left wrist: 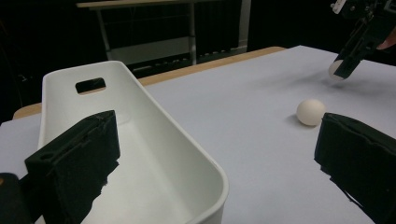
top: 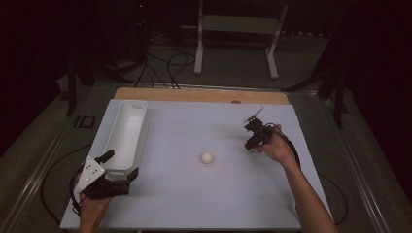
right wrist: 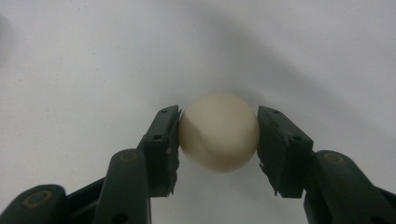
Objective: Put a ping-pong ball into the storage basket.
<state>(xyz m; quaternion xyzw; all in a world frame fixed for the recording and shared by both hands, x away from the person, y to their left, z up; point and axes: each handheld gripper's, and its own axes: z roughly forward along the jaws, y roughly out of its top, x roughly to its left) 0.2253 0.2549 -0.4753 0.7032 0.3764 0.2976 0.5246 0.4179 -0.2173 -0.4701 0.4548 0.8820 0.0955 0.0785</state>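
Observation:
A cream ball (right wrist: 218, 131) sits squeezed between the two pads of my right gripper (right wrist: 218, 137), which is shut on it just above the white tabletop. From above, that gripper (top: 253, 142) hangs over the table's right half. A second cream ball (top: 207, 158) lies loose near the table's middle, also seen as a ball (left wrist: 311, 112) past my left jaws. My left gripper (top: 120, 166) stands open at the near end of the white bin (top: 124, 127), one jaw inside the bin (left wrist: 140, 88) and the other outside it.
The white table (top: 194, 204) has a wooden strip (top: 194, 94) along its far edge. Cables and a white metal frame (top: 238, 29) lie on the floor beyond. The bin holds nothing that I can see.

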